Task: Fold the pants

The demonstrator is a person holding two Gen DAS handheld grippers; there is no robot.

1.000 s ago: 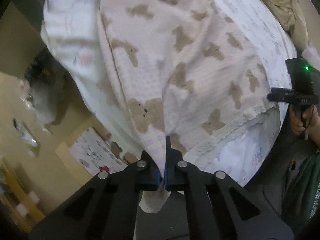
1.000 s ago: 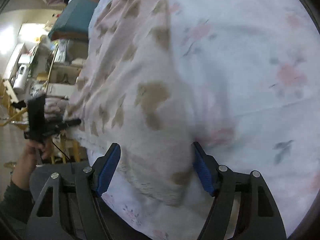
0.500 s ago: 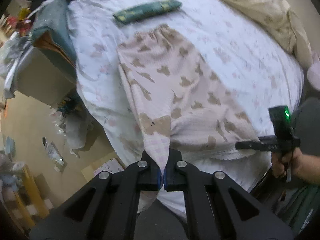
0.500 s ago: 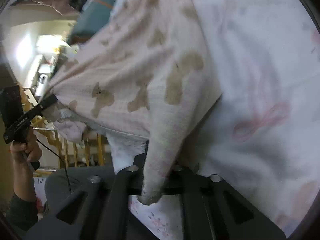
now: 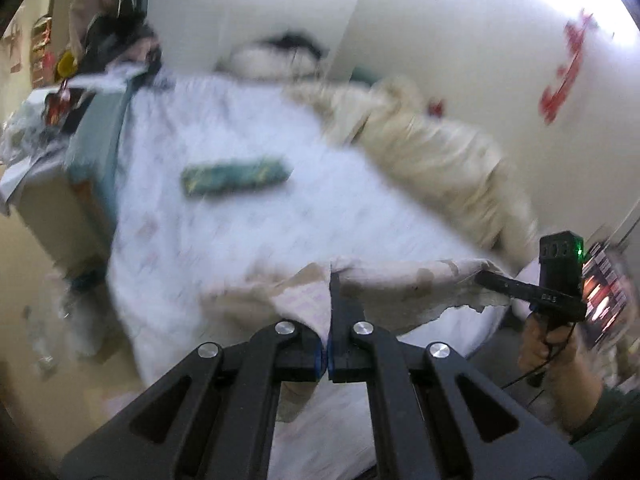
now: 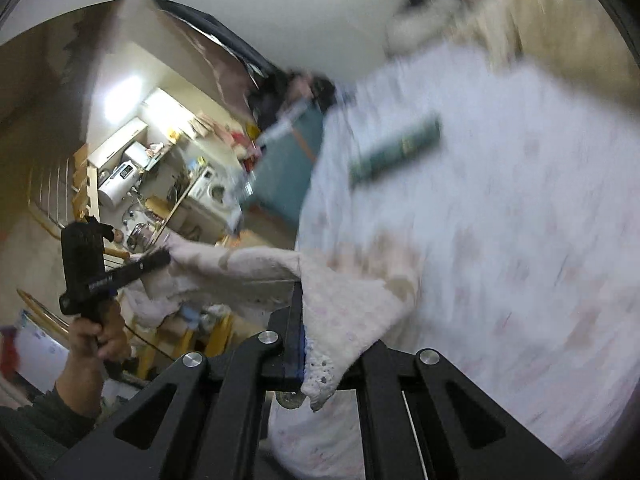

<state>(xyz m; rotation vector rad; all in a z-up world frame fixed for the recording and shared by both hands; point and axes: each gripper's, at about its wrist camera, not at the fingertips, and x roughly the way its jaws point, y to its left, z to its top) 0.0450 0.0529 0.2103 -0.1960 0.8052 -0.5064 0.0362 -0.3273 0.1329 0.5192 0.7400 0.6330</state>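
Your two grippers, left (image 5: pixel 329 354) and right (image 6: pixel 302 354), each have fingers clamped on one pair of pants (image 5: pixel 400 284), lower frame.

Left claw (image 5: pixel 329 354) sits at the lower centre of its own wrist view, fingers pressed together on pale cloth. Right claw (image 6: pixel 301 354) sits at lower centre of its view, likewise clamped on cloth. Each view shows the opposite hand (image 6: pixel 100 334) gripping its handle at the frame edge, the other hand (image 5: pixel 546 340) at lower right.
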